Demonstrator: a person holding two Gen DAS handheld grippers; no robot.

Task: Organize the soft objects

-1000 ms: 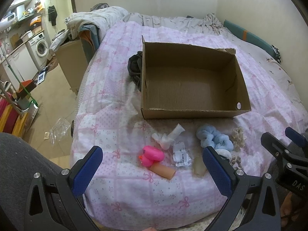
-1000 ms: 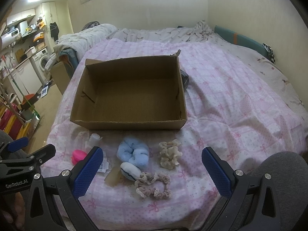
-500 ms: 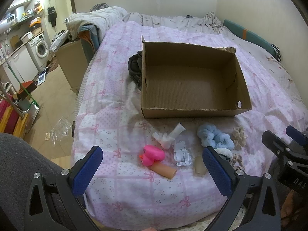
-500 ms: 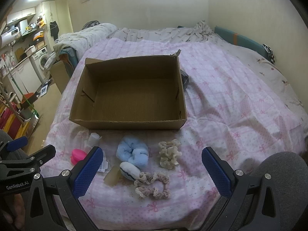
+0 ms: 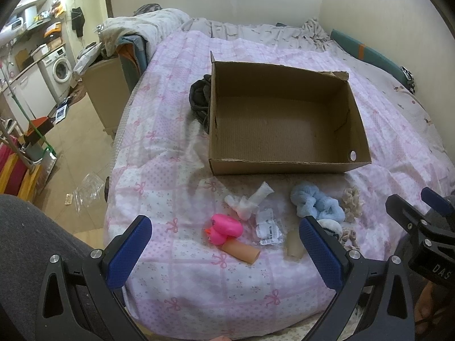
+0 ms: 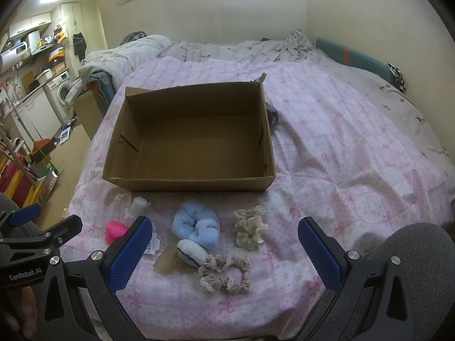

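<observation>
An open cardboard box (image 5: 287, 167) (image 6: 187, 183) lies empty on the pink bedspread. In front of it lie a fluffy blue scrunchie (image 5: 315, 206) (image 6: 196, 226), a cream scrunchie (image 6: 250, 228), a beige lace scrunchie (image 6: 226, 272), a white puff (image 6: 191, 251), a pink rubber duck (image 5: 224, 227) (image 6: 115, 230), a tan tube (image 5: 241, 251), a white crumpled piece (image 5: 248, 200) and a clear packet (image 5: 268, 227). My left gripper (image 5: 224, 251) hovers open near the bed's front edge. My right gripper (image 6: 224, 251) hovers open over the scrunchies. Nothing sits between either pair of fingers.
A dark cloth bundle (image 5: 199, 101) lies against the box's left side. The bed's left edge drops to a floor with a cardboard bin (image 5: 106, 91), plastic bags (image 5: 85, 190) and a washing machine (image 5: 61, 69). A wall runs along the right. The person's grey-clad knees flank the grippers.
Both grippers have shifted only slightly, so the box and objects sit marginally differently in view. Nothing was taken hold of or moved.
</observation>
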